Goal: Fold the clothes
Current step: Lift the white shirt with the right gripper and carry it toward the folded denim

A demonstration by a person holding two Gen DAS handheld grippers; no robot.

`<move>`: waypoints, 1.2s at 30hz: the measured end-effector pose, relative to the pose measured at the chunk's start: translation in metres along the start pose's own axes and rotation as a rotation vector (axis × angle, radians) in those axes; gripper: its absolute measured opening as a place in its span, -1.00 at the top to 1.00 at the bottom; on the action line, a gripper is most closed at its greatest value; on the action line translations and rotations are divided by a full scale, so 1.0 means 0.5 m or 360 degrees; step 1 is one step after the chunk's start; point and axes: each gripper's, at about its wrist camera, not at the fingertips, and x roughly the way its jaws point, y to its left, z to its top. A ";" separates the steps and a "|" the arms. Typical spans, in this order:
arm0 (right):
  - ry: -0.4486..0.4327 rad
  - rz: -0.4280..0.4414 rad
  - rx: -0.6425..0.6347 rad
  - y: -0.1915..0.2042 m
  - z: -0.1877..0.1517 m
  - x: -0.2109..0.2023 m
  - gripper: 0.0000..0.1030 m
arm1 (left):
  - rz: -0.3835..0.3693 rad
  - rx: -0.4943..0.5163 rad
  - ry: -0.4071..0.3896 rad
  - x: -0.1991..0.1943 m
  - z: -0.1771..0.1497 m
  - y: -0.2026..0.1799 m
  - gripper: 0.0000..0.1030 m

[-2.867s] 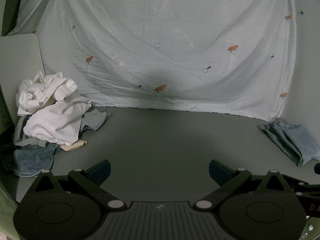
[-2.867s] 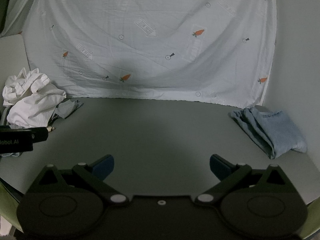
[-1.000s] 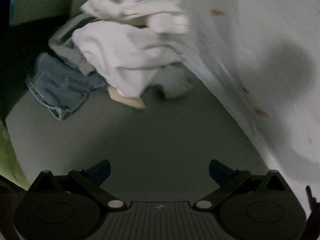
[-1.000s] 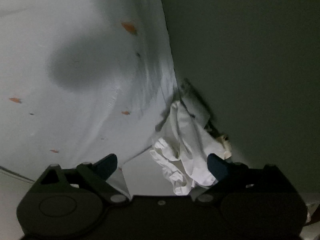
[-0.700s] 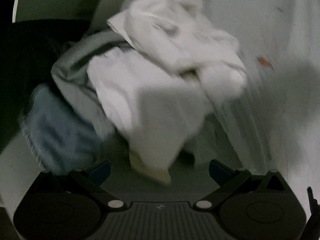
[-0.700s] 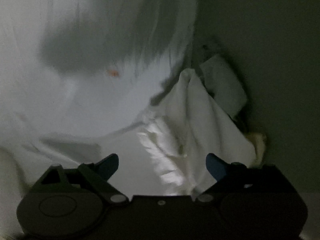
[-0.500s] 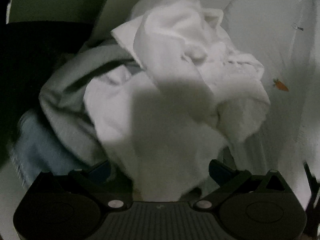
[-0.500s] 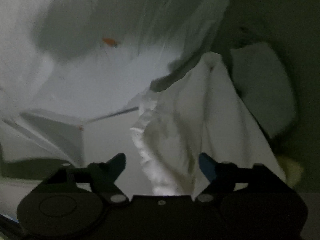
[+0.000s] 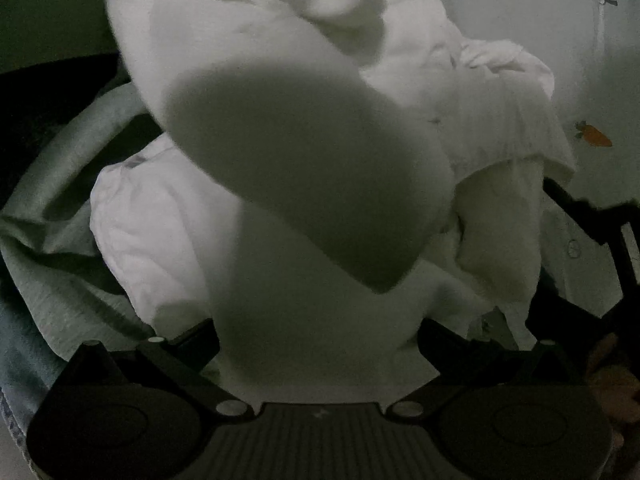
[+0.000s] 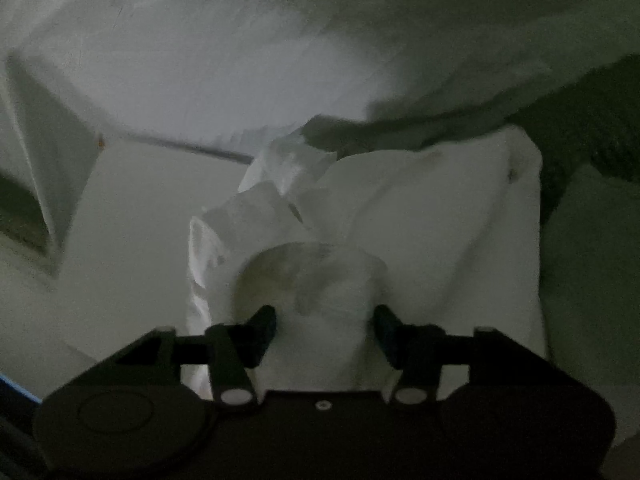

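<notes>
Pale sheeting printed with small orange carrots [image 9: 594,135] hangs behind everything, and dim light leaves both views grey and soft.

Right gripper [image 10: 325,322] first: its jaws have just been closing and stand about half open, with a fold of the white garment [image 10: 420,232] bunched between the two dark fingers [image 10: 262,326]. Whether the pads already press the cloth cannot be told; the fabric fills the gap and rises above it in a rounded hump. Beyond that hump the garment climbs in a crumpled peak, its thin upper edge nearly see-through against the sheet. A flat pale panel [image 10: 140,220] lies to the left of the garment.

Left gripper [image 9: 318,332] stands wide open, its fingers [image 9: 196,338] spread on either side of a shadowed bulge of white cloth [image 9: 304,184], which lies right against the lens; neither pad visibly presses it. Around that bulge sits the rest of the heap: a second white piece [image 9: 132,224] to the left, a grey-green knitted garment [image 9: 52,208] curling round the left edge, and a strip of blue denim [image 9: 16,364] low at the left rim. At the right rim a dark frame, part of the other gripper [image 9: 592,232], shows just beside the pile.

No container is in sight, and no lettering on the sheet or the tools can be read.
</notes>
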 end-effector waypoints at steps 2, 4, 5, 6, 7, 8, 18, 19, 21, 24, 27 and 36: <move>-0.0057 -0.0130 -0.0138 0.014 0.006 0.005 -0.21 | 0.0000 0.0000 0.0007 -0.008 -0.002 -0.003 -1.00; -0.0068 -0.0019 -0.0091 0.016 0.005 -0.006 0.10 | -0.0007 -0.0011 0.0011 -0.020 -0.006 -0.003 -1.00; -0.0074 0.0038 -0.0069 0.017 0.004 -0.011 0.23 | -0.0012 -0.0029 0.0015 -0.026 -0.008 -0.002 -1.00; -0.0092 0.0100 -0.0072 0.023 0.003 -0.022 0.55 | -0.0016 -0.0054 0.0018 -0.034 -0.010 -0.002 -1.00; -0.0139 0.0119 -0.0108 0.037 0.001 -0.042 0.76 | -0.0018 -0.0082 0.0021 -0.043 -0.013 -0.001 -1.00; -0.0186 0.0138 -0.0144 0.051 0.000 -0.063 0.76 | -0.0020 -0.0112 0.0018 -0.053 -0.015 -0.001 -1.00; -0.0905 0.0284 -0.0376 0.174 0.004 -0.542 0.82 | -0.0024 -0.0038 -0.0187 -0.240 -0.091 -0.054 -1.00; -0.0975 0.0303 -0.0349 0.167 0.005 -0.606 0.82 | -0.0035 -0.0026 -0.0202 -0.258 -0.104 -0.063 -1.00; -0.1188 0.0276 -0.0405 0.149 -0.011 -0.767 0.82 | -0.0075 -0.0003 -0.0227 -0.293 -0.149 -0.076 -1.00; -0.1531 0.0083 -0.0404 0.089 -0.037 -1.024 0.82 | -0.0145 0.0032 -0.0210 -0.323 -0.224 -0.095 -1.00; -0.1678 -0.0415 -0.0328 -0.008 -0.061 -1.222 0.48 | -0.0232 0.0078 -0.0120 -0.330 -0.300 -0.115 -1.00; -0.1110 -0.1559 0.0153 -0.341 -0.310 -1.439 -0.01 | -0.0233 0.0231 0.0245 -0.263 -0.468 -0.189 -1.00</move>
